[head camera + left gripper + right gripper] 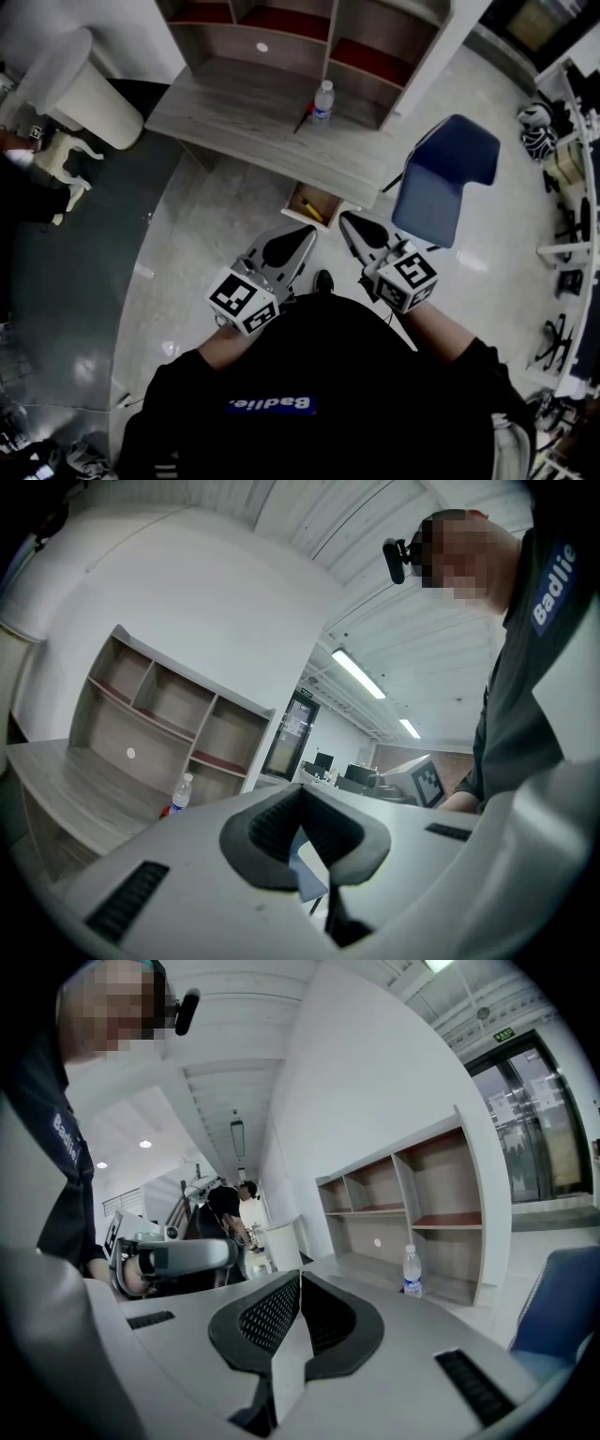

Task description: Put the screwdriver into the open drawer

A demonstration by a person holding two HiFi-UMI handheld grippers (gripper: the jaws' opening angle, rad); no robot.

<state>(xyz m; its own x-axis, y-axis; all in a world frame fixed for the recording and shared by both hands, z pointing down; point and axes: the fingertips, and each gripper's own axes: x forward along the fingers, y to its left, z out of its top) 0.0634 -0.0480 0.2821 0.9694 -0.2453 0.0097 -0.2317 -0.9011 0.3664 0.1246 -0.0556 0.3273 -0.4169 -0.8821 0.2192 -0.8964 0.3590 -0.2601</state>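
Looks like the screwdriver (312,212) is already lying slanted inside the open drawer (330,202), which is sticking out under the worktop's (244,131) front edge, so I'm guessing the job's basically done. If you're regrabbing it: it's looking light and rigid, and that yellow handle is probably a bit slick, so I'd be pinching mid-handle, not the thin shaft, which would likely roll. You're holding the left gripper (309,232) and right gripper (347,221) side by side close to your body, both pressed together on nothing and pointing forward toward the worktop, forearms tucked in.
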